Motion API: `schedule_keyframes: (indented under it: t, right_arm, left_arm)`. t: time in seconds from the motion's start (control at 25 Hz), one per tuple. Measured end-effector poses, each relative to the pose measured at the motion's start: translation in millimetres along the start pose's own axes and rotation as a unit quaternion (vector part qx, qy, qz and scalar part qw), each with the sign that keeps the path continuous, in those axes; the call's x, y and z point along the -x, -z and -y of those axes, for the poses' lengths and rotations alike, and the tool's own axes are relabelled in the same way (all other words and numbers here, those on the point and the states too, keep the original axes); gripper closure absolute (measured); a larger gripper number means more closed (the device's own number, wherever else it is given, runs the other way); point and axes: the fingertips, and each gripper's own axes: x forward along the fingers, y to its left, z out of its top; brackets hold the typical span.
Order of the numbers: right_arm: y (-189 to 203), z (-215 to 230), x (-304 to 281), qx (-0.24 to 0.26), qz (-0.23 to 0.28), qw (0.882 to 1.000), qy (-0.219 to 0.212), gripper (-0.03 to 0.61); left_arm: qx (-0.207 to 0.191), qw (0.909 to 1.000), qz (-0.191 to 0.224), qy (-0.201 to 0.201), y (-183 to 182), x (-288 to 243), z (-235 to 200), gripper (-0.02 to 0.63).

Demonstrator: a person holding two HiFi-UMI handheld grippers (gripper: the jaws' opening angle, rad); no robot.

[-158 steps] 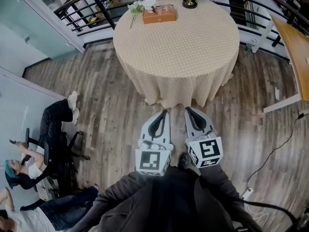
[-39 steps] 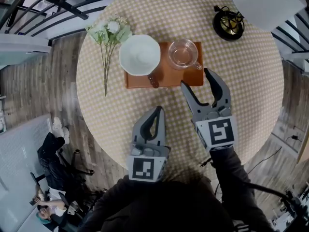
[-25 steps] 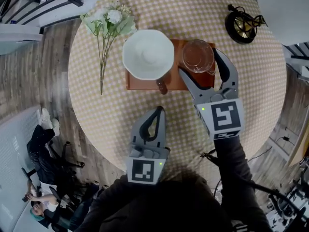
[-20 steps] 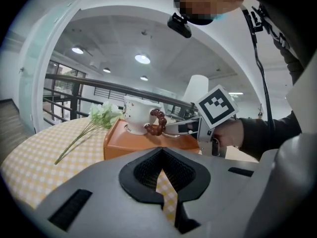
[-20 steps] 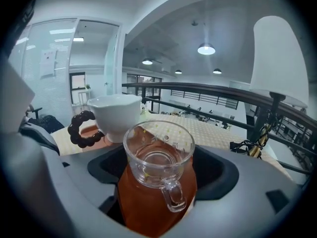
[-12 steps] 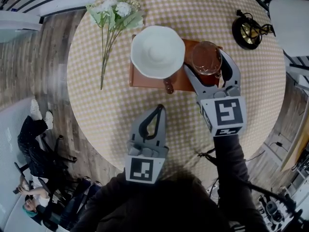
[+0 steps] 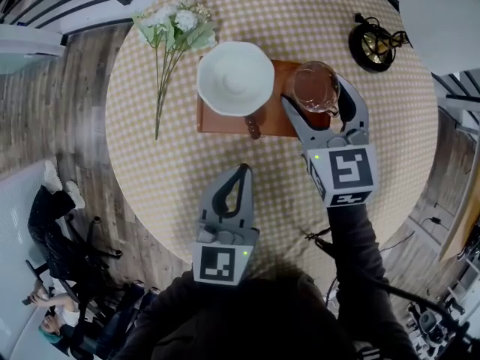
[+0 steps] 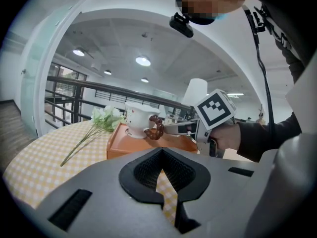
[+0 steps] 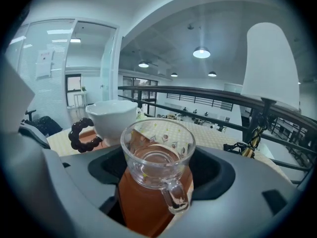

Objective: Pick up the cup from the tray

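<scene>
A clear glass cup (image 7: 315,87) stands at the right end of the orange tray (image 7: 225,120). My right gripper (image 7: 313,96) is open, with one jaw on each side of the cup. In the right gripper view the cup (image 9: 157,148) fills the space between the jaws, its handle turned toward the camera. A white cup (image 7: 235,77) with a brown beaded handle (image 7: 253,130) sits on the tray's left part. My left gripper (image 7: 241,172) is shut and empty, hovering over the table (image 7: 172,171) short of the tray; its view shows the tray (image 8: 124,145) ahead.
A bunch of white flowers (image 7: 169,32) lies on the checked tablecloth left of the tray. A lamp base (image 7: 369,43) with its white shade (image 7: 442,17) stands at the far right. The round table's edge is close behind both grippers. People sit on the floor below at left.
I walked up to the table. My right gripper moved forward until its jaws came round the glass cup. The left gripper stayed low and shut.
</scene>
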Motion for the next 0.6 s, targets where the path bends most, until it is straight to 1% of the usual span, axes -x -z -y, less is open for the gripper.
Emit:
schedule_keyframes:
  t: [0.2, 0.6]
  right_arm:
    - [-4.1, 12.1, 15.5, -0.007, 0.006, 1.0, 0.016, 0.224]
    - [18.6, 54.5, 51.6, -0.034, 0.001, 0.997, 0.07, 0.225]
  left_arm:
    - [-0.003, 1.0, 0.004, 0.008, -4.7, 2.4, 10.1, 0.609]
    - [-0.013, 0.999, 0.002, 0.042, -1.3, -2.9, 36.2, 0.608]
